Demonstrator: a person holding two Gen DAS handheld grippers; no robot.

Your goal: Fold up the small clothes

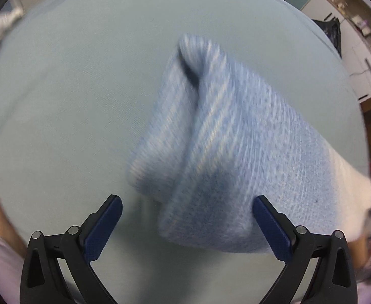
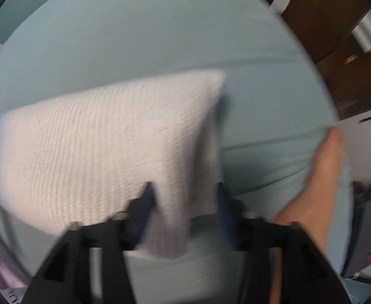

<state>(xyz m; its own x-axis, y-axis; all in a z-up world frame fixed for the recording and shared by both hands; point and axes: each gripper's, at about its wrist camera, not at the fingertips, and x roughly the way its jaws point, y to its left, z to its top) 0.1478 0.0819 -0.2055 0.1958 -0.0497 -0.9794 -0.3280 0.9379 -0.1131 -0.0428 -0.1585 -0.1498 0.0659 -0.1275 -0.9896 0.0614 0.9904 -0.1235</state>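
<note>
Pale teal sheeting [image 1: 84,88] spreads wide around our work, bare to the far side and to the left of the sock, with its rounded edge meeting cabinets [image 1: 357,58] in the left wrist view and dark wooden furniture [image 2: 337,58] in the right wrist view; we have plenty of open cloth to move over. Our knitted sock [image 1: 236,152] lies across the sheet, light blue in the body and white at one end [image 2: 96,147], bunched into a ridge along its length. Our left gripper [image 1: 188,209] points down at the sheet with its blue-padded jaws wide apart; the blue end of the sock sits between them, but neither pad presses on it. Our right gripper [image 2: 182,195] also points down, blurred; the white end lies between its jaws, which stand partly apart, and we cannot tell whether they pinch the fabric. A bare forearm [image 2: 312,190] lies at the right.
</note>
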